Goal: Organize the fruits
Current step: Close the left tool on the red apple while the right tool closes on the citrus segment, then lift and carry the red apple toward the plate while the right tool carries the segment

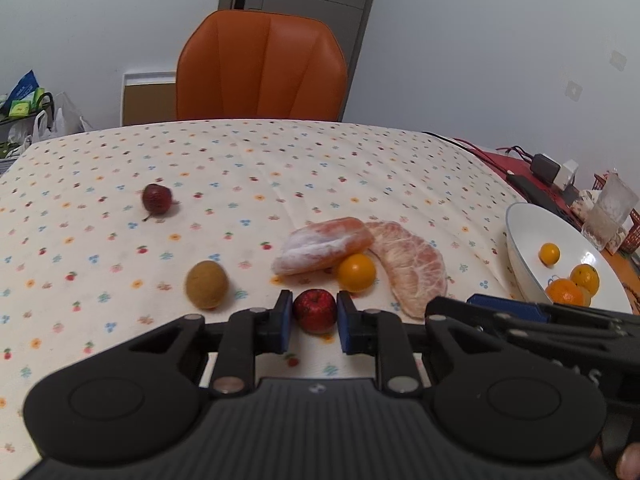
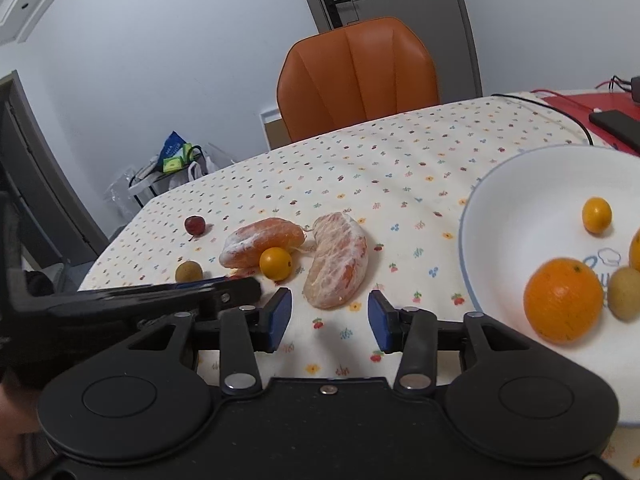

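Observation:
My left gripper [image 1: 314, 317] has its blue pads on either side of a small red fruit [image 1: 315, 310] on the tablecloth; the pads look just at its sides, and contact is unclear. Beyond it lie a small orange fruit [image 1: 356, 273], two peeled citrus pieces [image 1: 324, 245] [image 1: 412, 262], a brown-green fruit [image 1: 207, 284] and a dark red fruit [image 1: 157, 198]. My right gripper [image 2: 329, 317] is open and empty over the cloth, left of the white bowl [image 2: 516, 216], which holds an orange [image 2: 563, 300], a small yellow-orange fruit [image 2: 597, 215] and a brown-green fruit [image 2: 626, 293].
An orange chair [image 1: 260, 68] stands behind the table's far edge. To the right are a red mat [image 1: 516, 168] with cables, a charger [image 1: 545, 168], a phone [image 2: 618, 126] and a clear glass [image 1: 610, 208]. A rack with bags [image 2: 176, 168] stands on the floor at the left.

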Motion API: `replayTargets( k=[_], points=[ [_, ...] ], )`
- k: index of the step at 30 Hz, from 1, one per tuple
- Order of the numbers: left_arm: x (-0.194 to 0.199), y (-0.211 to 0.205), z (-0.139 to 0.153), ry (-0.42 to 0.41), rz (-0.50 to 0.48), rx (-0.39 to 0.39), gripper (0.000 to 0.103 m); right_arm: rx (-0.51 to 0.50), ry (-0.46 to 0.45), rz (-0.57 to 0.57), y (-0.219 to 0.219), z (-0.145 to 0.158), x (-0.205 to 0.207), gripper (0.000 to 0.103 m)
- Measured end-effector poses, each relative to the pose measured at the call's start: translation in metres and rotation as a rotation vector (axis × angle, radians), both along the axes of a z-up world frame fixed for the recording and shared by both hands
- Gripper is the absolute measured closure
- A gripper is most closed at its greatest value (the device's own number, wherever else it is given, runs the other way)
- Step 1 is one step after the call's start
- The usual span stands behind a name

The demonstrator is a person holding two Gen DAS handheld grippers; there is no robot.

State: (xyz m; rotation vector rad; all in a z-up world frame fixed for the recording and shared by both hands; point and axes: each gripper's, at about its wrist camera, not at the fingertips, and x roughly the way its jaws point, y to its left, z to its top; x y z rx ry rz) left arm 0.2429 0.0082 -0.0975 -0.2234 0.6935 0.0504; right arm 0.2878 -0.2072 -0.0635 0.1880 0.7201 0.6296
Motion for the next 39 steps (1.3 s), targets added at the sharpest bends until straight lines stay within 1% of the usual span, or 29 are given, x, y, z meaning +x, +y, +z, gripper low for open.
replayTargets(
  k=[4,14,22,23,24,26,27,39],
  points=[
    [-0.005,0.009,0.003,-0.012,0.012,-0.005,0.082,-0.044,-0.012,-0.011,0.013,0.001,0.004,0.052],
    [-0.013,0.025,0.004,-0.020,0.032,-0.028,0.082,-0.146,-0.045,-0.041,0.041,-0.002,0.014,0.052],
    [-0.017,0.031,0.003,-0.020,0.043,-0.039,0.082,-0.189,-0.073,-0.061,0.052,-0.003,0.022,0.050],
    [-0.018,0.031,0.003,-0.021,0.045,-0.039,0.082,-0.195,-0.077,-0.060,0.053,-0.003,0.023,0.051],
    [-0.019,0.032,0.003,-0.021,0.046,-0.039,0.082,-0.202,-0.082,-0.061,0.054,-0.004,0.023,0.053],
    [-0.021,0.032,0.004,-0.024,0.047,-0.039,0.082,-0.230,-0.100,-0.062,0.056,-0.004,0.023,0.062],
    [-0.022,0.032,0.005,-0.024,0.048,-0.039,0.082,-0.238,-0.106,-0.060,0.055,-0.004,0.022,0.063],
    [-0.041,0.024,0.011,-0.038,0.047,-0.030,0.082,-0.188,-0.082,-0.038,0.035,-0.003,-0.001,0.064]
  ],
)
